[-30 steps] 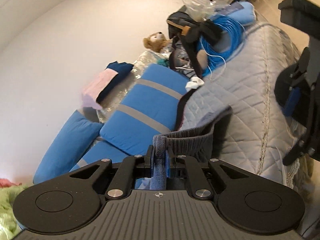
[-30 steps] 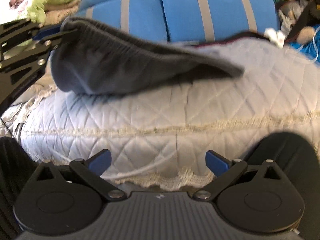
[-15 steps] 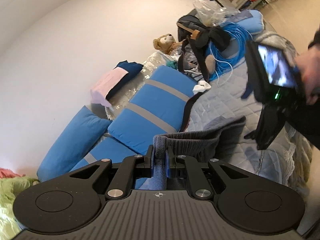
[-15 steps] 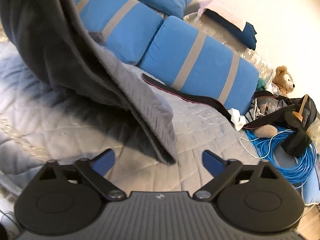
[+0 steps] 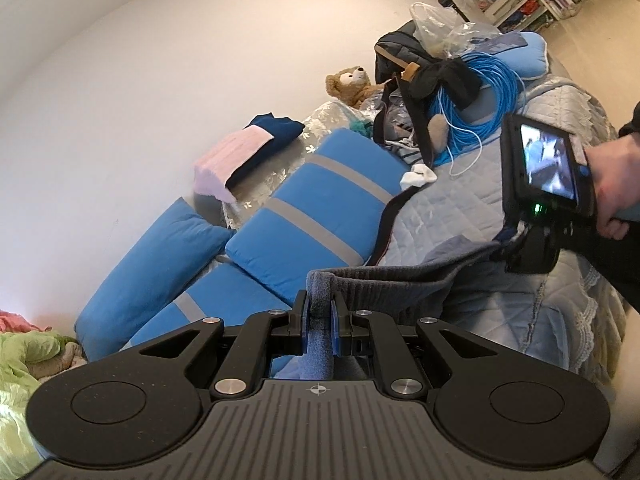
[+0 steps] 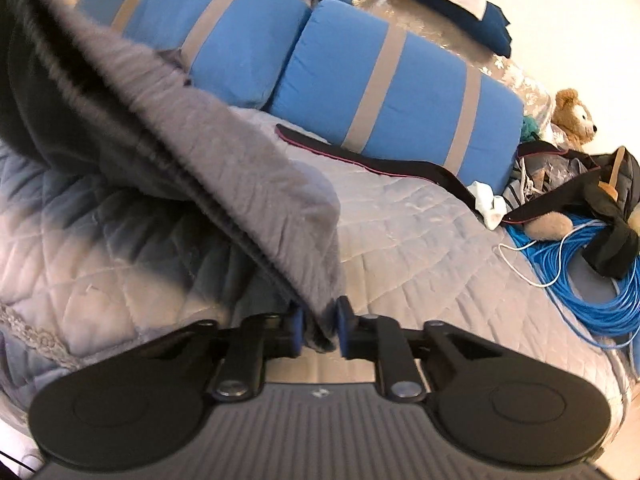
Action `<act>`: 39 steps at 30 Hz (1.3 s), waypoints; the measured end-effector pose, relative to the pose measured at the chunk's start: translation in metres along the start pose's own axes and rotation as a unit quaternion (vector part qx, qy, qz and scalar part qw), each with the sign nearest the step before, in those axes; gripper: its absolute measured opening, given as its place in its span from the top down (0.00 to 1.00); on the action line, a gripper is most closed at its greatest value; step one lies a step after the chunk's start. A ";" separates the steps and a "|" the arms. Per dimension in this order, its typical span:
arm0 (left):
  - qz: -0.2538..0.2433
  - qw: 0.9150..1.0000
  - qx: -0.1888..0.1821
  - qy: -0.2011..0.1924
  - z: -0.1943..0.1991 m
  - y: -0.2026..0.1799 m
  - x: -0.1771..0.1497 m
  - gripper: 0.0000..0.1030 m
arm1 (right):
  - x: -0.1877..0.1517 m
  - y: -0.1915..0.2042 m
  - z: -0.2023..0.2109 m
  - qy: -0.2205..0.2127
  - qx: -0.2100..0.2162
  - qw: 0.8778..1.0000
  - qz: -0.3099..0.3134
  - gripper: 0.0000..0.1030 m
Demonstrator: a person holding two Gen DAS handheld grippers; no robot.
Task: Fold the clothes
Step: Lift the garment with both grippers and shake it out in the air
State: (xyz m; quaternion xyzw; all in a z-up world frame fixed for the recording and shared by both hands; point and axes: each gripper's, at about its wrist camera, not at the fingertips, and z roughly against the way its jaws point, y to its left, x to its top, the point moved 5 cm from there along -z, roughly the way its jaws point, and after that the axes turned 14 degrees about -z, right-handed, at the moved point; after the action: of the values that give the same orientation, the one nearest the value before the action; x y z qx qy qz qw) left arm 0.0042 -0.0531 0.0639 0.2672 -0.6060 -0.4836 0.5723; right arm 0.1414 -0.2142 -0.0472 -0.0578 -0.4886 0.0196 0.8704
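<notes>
Between our right fingers: the right gripper [image 6: 319, 326] now pinches the free end of the grey garment [image 6: 248, 184]; its blue pads sit narrow with cloth bunched between them. A second ago these fingers stood wide and empty over the quilt.
Left tongs: the left gripper [image 5: 319, 328] stays clamped on the ribbed band of the same garment, pads almost touching, cloth rising between them, as in both earlier views.
What changed: we move from one hold to two. Half a second back the garment hung from our left alone, its far corner dangling in front of the open right fingers; now that corner is caught.
Garment now: it spans from one gripper to the other, lifted above the quilted bedspread [image 6: 420, 248], sagging in the middle. In the left view it stretches toward the right unit, whose small screen faces us with our right hand [image 5: 610, 184] behind it.
Meaning for the task: with both ends held, we judge the piece ready to be pulled taut and spread or laid flat on the bed; no fold is made yet.
Watch for: the right grip looks near the very hem, so a hard pull might slip it.
Further out: blue striped cushions [image 6: 392, 92] behind the garment, a black strap [image 6: 372, 164] on the quilt, a blue cable coil [image 6: 592, 276] and a teddy bear [image 6: 572, 118] well apart to the right.
</notes>
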 end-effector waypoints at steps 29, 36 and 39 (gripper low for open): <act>0.042 0.999 -0.005 -0.027 0.037 0.008 0.014 0.90 | 0.015 -0.072 0.095 -0.041 0.057 0.996 -0.058 0.99; 0.040 0.996 0.030 -0.068 -0.028 0.044 0.056 0.90 | 0.020 -0.092 0.090 -0.004 0.076 0.991 -0.108 1.00; 0.043 0.994 0.029 -0.091 -0.066 0.059 0.085 0.91 | 0.025 -0.106 0.090 -0.004 0.068 0.991 -0.118 1.00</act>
State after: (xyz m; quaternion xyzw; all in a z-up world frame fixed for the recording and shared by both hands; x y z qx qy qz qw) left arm 0.0629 -0.1235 0.1455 0.2119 -0.6806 -0.4628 0.5269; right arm 0.0756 -0.3094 0.0333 0.0599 -0.4933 -0.0498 0.8664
